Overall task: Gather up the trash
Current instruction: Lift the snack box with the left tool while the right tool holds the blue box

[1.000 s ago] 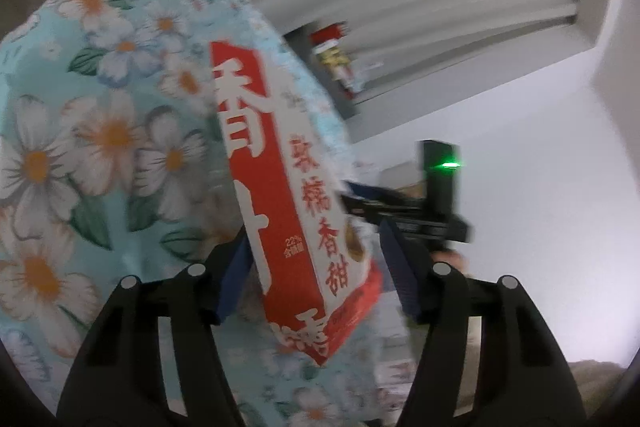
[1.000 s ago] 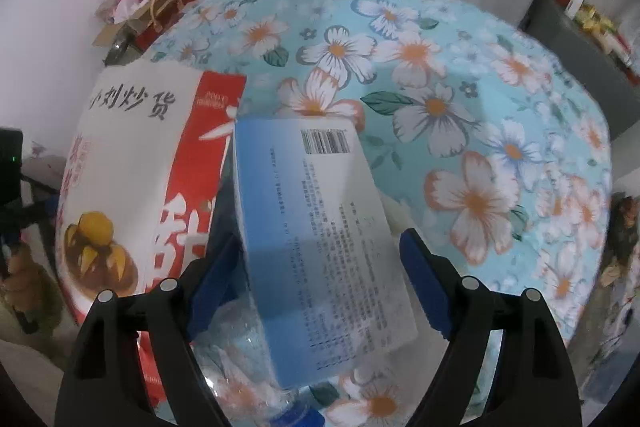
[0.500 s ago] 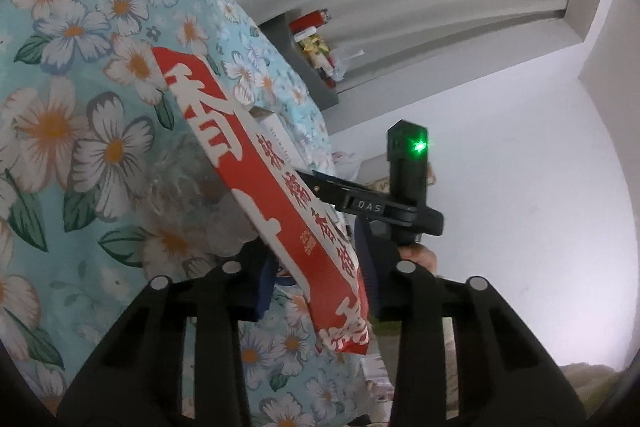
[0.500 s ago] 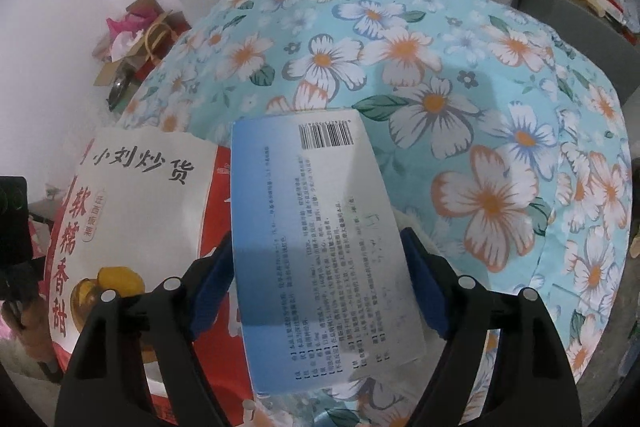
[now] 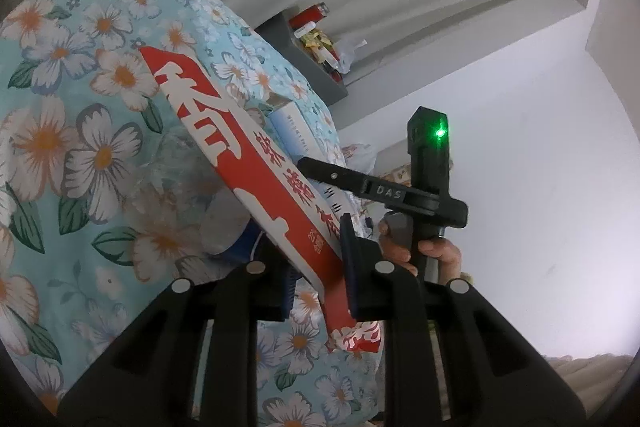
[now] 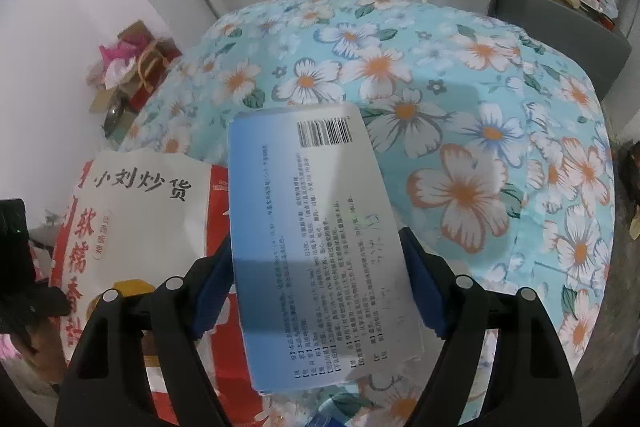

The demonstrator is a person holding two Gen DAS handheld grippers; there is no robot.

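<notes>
My left gripper (image 5: 318, 267) is shut on a red and white snack bag (image 5: 256, 179) with Chinese characters, held edge-on above the floral cloth. The same bag (image 6: 140, 227) shows at the left of the right wrist view. My right gripper (image 6: 316, 283) is shut on a flat blue and white box (image 6: 316, 243) with a barcode and small print. The box edge (image 5: 296, 135) shows behind the bag in the left wrist view. A crumpled clear plastic bottle (image 5: 188, 195) with a blue cap lies on the cloth under the bag.
A round table with a turquoise floral cloth (image 6: 460, 107) fills both views. A grey cabinet (image 6: 560, 27) with a red can and snacks stands at the back right. Boxes and bags (image 6: 132, 67) sit by the left wall. Grey curtains hang behind.
My left gripper's jaws have closed in on the snack bag and the bag has tilted flatter. My right gripper has drawn back from the table with the box.
</notes>
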